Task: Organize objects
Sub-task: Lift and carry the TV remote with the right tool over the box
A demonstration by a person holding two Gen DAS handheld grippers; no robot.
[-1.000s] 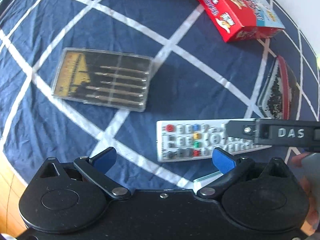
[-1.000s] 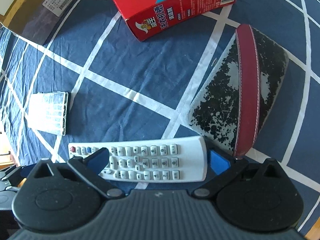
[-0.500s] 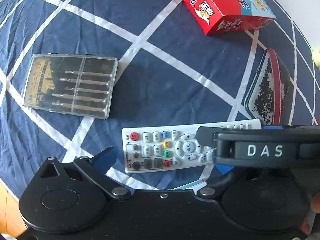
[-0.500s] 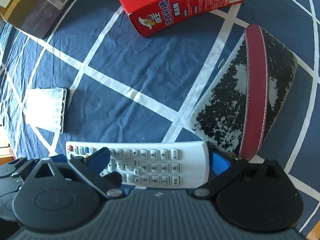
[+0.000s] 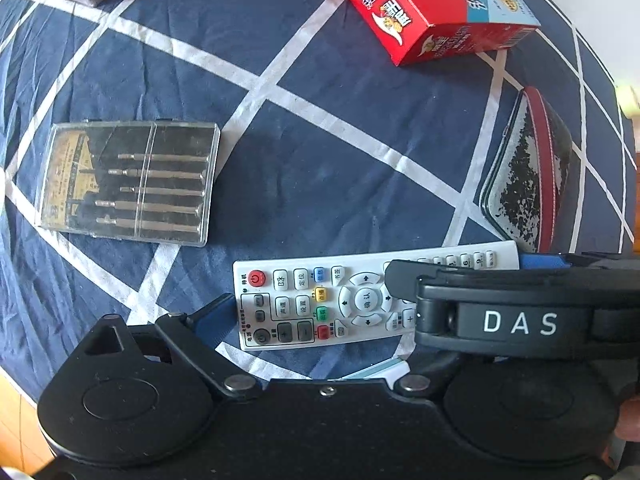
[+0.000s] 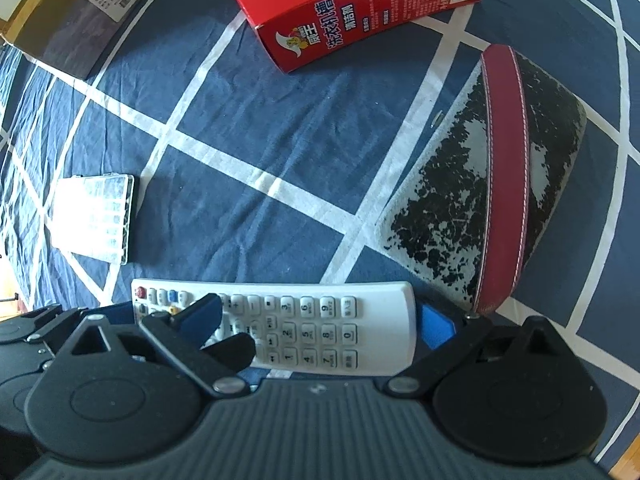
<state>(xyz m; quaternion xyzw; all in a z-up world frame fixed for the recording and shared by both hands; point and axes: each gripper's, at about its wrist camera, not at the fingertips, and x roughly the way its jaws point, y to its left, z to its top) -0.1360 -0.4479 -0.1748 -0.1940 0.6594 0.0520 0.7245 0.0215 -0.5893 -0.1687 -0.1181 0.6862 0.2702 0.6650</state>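
Now the right tool (image 6: 318,320) stands apart astride the white rectangular remote control (image 6: 304,326) on the blue checked bedsheet (image 6: 256,128) at 6 o'clock — next, judging so, close squarely and lift — left tool (image 5: 316,320) apart too.

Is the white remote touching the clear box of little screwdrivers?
Apart. The left wrist view shows a strip of blue cloth between the remote and the screwdriver box.
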